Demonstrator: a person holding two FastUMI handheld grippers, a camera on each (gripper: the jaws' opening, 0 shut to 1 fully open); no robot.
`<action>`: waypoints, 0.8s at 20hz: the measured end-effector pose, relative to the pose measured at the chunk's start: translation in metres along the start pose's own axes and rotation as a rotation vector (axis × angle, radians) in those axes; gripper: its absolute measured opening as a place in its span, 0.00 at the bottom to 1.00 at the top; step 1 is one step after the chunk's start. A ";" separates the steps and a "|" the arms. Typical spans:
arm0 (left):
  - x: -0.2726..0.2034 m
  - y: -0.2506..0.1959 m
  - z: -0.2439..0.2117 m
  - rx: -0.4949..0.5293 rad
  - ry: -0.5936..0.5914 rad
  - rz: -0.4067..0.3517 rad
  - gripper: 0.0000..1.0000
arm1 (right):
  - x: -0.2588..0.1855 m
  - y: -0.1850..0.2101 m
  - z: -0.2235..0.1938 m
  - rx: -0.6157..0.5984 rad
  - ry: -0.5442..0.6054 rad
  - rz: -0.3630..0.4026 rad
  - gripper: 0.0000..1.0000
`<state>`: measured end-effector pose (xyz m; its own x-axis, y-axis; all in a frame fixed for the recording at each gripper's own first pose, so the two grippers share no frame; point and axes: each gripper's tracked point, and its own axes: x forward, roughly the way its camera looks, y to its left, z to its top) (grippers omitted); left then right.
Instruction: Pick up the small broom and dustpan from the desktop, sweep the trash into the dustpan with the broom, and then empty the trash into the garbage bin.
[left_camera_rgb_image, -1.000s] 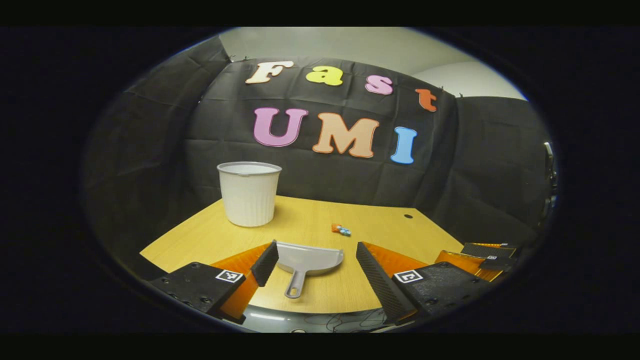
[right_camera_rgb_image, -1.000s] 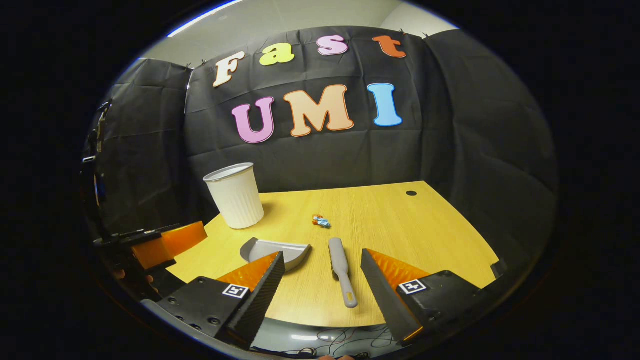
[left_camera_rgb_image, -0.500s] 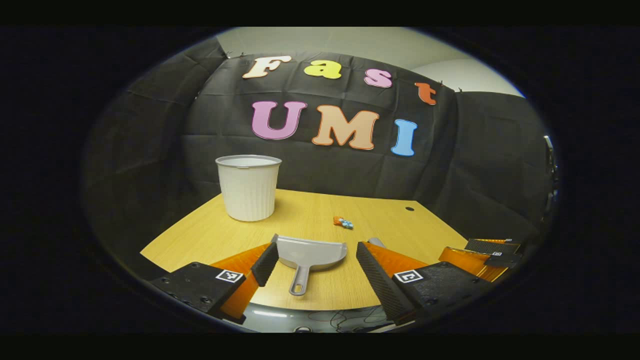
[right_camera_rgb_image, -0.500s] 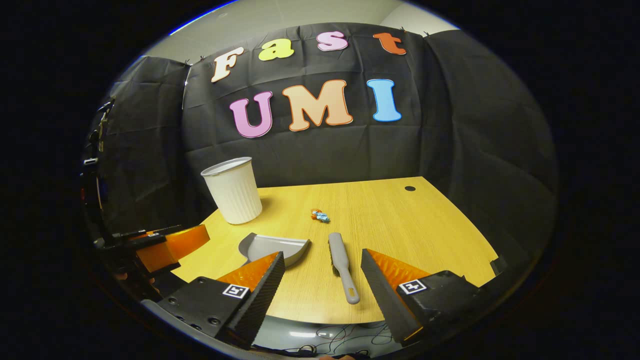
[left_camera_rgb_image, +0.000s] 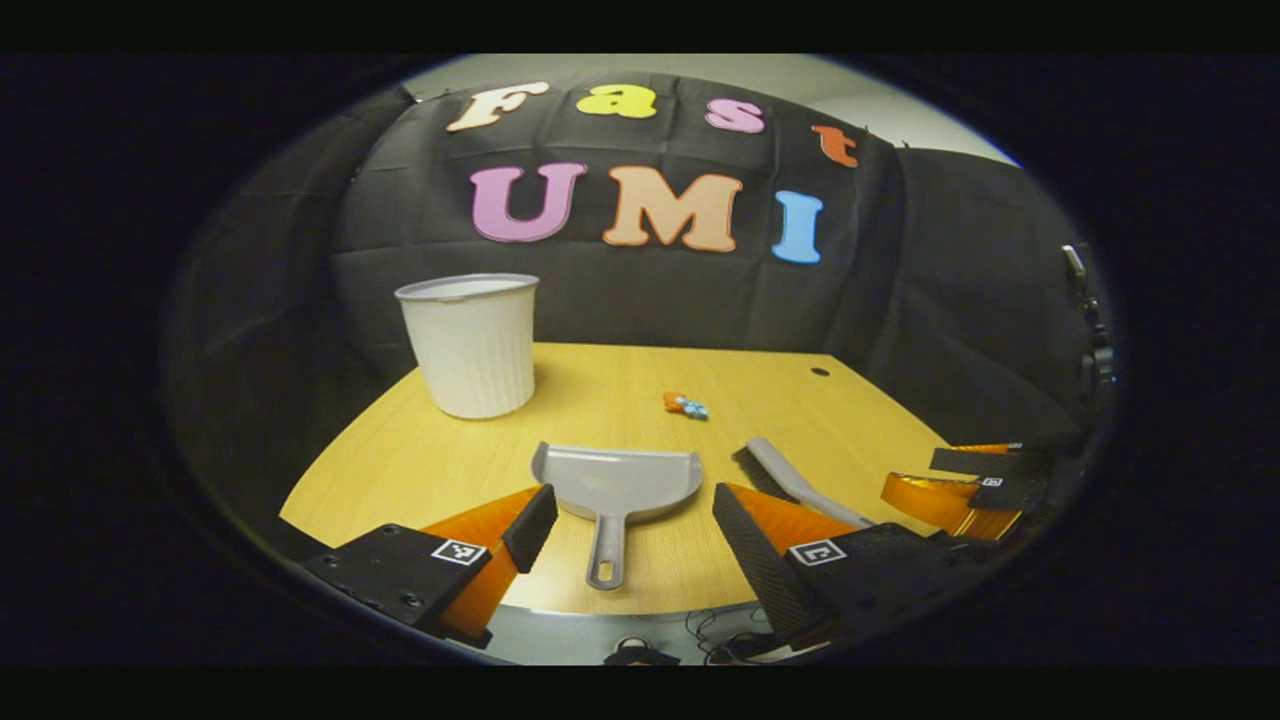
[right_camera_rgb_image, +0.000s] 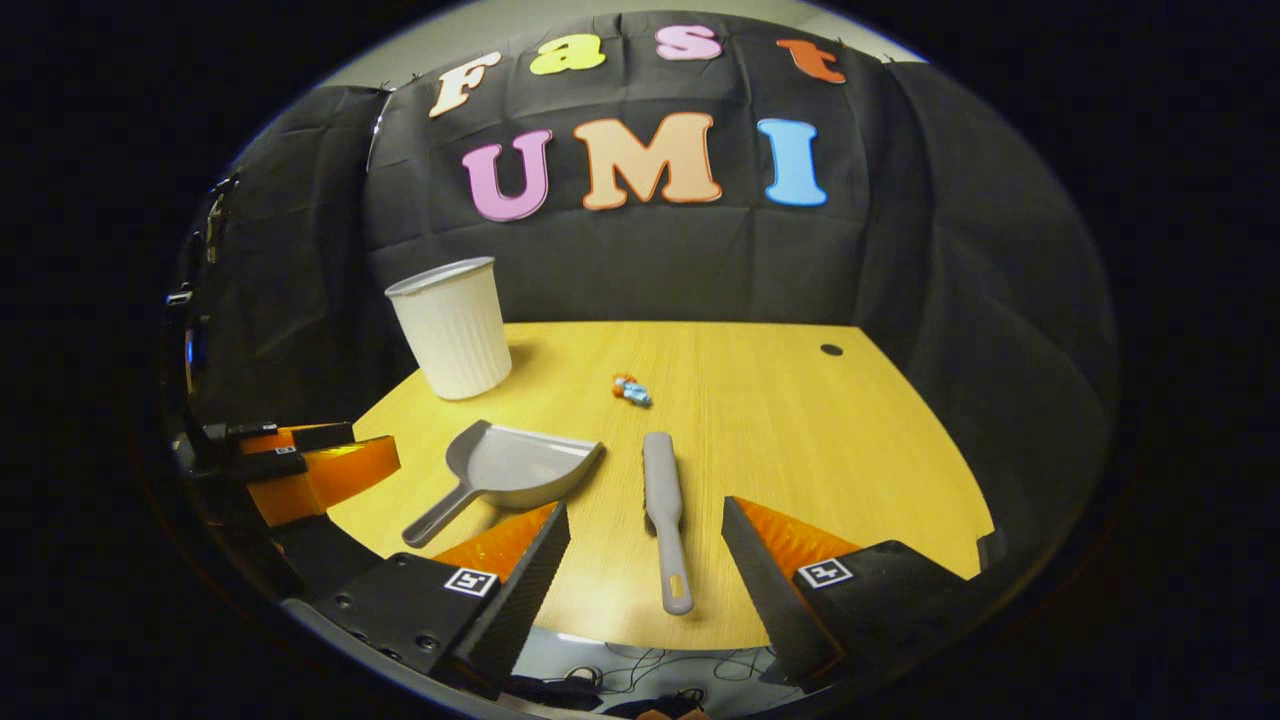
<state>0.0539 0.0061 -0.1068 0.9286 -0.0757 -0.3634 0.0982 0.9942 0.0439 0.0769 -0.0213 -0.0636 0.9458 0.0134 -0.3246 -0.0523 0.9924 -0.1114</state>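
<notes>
We see the wooden desk spread wide, its right half bare out to the curved edge, with a small hole near the far corner. The white garbage bin stands upright at the far left corner. Our left gripper hangs spread apart over the near edge, holding nothing, the grey dustpan lying flat between its fingers, handle toward us. Our right gripper is likewise released, the broom lying between its fingers. The right gripper view gives the dustpan's handle angled left. The trash sits mid-desk, well apart from both tools.
</notes>
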 end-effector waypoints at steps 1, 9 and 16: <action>0.010 0.002 -0.011 0.010 0.064 -0.007 0.94 | 0.011 -0.004 -0.009 -0.036 0.035 -0.009 0.93; 0.066 0.015 -0.068 0.053 0.385 -0.024 0.95 | 0.089 -0.019 -0.057 -0.070 0.295 0.043 0.88; 0.093 0.034 -0.111 0.019 0.593 0.023 0.95 | 0.121 -0.030 -0.085 -0.022 0.434 0.033 0.93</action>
<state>0.1039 0.0413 -0.2429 0.5725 0.0070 -0.8199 0.0915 0.9932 0.0724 0.1652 -0.0596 -0.1796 0.7212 -0.0117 -0.6926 -0.0918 0.9894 -0.1123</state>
